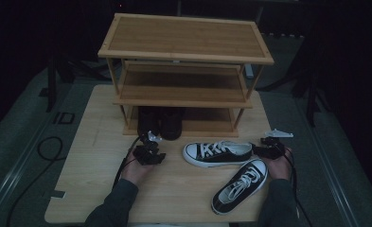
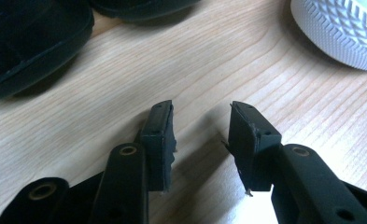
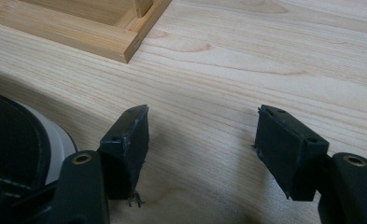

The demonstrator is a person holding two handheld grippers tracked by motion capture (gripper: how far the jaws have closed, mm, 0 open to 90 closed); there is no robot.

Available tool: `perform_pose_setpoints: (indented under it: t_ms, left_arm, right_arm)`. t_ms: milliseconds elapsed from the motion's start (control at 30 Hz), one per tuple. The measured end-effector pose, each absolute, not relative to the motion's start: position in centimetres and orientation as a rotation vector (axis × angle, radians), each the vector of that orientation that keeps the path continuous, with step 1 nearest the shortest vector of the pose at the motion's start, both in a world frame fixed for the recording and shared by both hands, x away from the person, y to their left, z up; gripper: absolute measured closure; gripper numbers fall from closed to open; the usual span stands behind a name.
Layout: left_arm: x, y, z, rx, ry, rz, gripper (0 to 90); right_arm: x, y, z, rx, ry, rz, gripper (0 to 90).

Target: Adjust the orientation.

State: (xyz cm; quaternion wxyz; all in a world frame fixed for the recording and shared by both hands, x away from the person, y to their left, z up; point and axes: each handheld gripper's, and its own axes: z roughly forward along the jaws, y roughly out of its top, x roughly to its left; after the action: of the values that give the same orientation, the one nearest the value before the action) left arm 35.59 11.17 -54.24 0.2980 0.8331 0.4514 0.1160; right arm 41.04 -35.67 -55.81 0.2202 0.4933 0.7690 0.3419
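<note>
High view, layout: a wooden shoe rack (image 1: 183,71) stands at the far side of the worktop (image 1: 93,189), with a pair of dark shoes (image 1: 161,122) on its bottom shelf.
High view, sneakers: two black-and-white sneakers lie in front of the rack. The far sneaker (image 1: 217,152) has its long axis across the worktop, toe toward the left gripper (image 1: 148,152), heel by the right gripper (image 1: 270,147). The near sneaker (image 1: 240,185) lies on a slant, toe toward the front edge, heel toward the right gripper.
High view, hands: each gripper rests low over the worktop, the left one just in front of the dark shoes.
Left gripper view: adds finger detail; the fingers (image 2: 160,140) stand apart with bare wood between them, gripping nothing. Dark shoes sit at upper left, the far sneaker's white toe cap at upper right.
Right gripper view: its fingers (image 3: 127,149) are spread wide over bare wood, holding nothing. A sneaker heel is just beside the left finger, and the rack's base corner lies beyond.
</note>
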Motion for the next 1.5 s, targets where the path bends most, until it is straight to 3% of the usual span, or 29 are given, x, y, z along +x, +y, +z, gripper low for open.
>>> perform_pose_setpoints:
  t_ms: [767,900,1100,1500]
  left_arm:
    - [34.3,12.0,-54.6,2.180,1.170,0.311,56.7]
    - [34.2,12.2,-54.6,2.180,1.162,0.309,56.7]
    - [34.0,12.4,-54.7,2.174,1.153,0.309,56.8]
    - [33.9,12.4,-54.8,2.176,1.144,0.318,56.7]
  right_arm:
    - [41.1,-35.8,-55.7,1.370,2.127,0.936,37.8]
    - [40.9,-35.9,-55.4,1.342,2.140,0.906,52.3]
    - [40.0,-36.4,-54.1,1.300,2.132,0.908,66.1]
    - [39.5,-35.9,-51.4,1.266,2.151,0.952,72.6]
